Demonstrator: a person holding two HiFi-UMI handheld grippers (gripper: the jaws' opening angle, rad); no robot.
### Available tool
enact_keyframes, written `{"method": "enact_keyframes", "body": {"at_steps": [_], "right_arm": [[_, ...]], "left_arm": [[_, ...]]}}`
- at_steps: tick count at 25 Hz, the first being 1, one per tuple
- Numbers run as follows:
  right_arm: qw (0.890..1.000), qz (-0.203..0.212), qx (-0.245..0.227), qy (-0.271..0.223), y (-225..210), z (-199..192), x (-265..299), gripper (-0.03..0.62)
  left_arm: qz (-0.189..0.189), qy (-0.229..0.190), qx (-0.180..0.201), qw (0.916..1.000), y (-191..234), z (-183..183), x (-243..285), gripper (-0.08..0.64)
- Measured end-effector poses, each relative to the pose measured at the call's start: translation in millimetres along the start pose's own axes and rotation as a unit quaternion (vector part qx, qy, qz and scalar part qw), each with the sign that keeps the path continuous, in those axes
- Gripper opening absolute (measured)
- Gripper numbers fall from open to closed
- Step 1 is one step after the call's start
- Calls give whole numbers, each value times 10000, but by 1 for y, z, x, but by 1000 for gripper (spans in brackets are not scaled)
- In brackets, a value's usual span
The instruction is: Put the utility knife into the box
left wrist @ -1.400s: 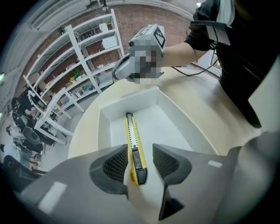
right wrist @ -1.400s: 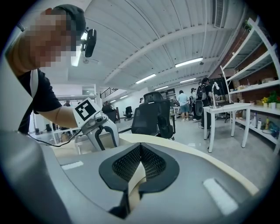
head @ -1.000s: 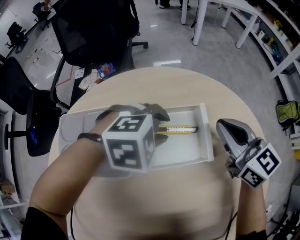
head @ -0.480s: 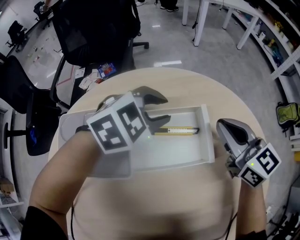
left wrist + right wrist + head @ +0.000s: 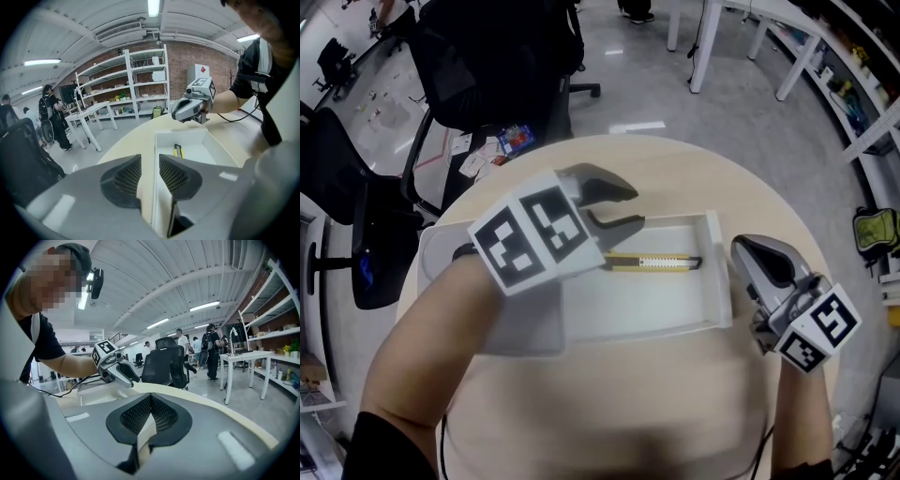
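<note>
Pale wood makes up the round table (image 5: 675, 169), the broadest thing beneath both pairs of jaws. On it sits the white box (image 5: 656, 305), open at the top. Its left part lies under our left gripper (image 5: 636, 208), and its right end wall stands just beside the tip of our right gripper (image 5: 741, 248). Our left jaws are closing, with a gap between the pads and nothing in it; through that gap we see only the box's long wall and the table. Our right jaws are clenched, the pads meeting at the tip and gripping nothing. The yellow utility knife (image 5: 652, 263) lies flat inside the box, just ahead of the left jaws and to the right of their gap. The box's end wall stands between the knife and the right jaws.
</note>
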State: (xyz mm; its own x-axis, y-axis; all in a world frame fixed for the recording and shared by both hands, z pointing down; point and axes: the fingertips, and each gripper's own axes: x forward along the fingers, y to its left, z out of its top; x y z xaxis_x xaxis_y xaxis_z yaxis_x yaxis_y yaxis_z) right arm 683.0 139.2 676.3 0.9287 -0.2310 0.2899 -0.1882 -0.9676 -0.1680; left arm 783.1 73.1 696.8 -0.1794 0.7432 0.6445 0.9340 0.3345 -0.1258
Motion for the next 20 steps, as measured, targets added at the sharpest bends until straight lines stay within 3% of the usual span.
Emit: {"method": "enact_keyframes", "body": {"at_steps": [5, 8, 12, 16, 20], "right_arm": [[10000, -61, 57, 18, -1, 8, -4, 14], [9999, -112, 94, -29, 1, 19, -11, 14], [9998, -128, 85, -100, 19, 41, -30, 14], [9999, -93, 37, -139, 49, 69, -53, 14], [9997, -103, 58, -198, 81, 96, -85, 14]], "left_arm": [[346, -455, -162, 9982, 9, 11, -15, 6], [512, -923, -475, 9933, 9, 25, -35, -2], [568, -1531, -883, 9826, -12, 47, -74, -3], [594, -1877, -1374, 9707, -45, 56, -120, -3], [726, -2217, -1941, 9529, -75, 65, -170, -3]]}}
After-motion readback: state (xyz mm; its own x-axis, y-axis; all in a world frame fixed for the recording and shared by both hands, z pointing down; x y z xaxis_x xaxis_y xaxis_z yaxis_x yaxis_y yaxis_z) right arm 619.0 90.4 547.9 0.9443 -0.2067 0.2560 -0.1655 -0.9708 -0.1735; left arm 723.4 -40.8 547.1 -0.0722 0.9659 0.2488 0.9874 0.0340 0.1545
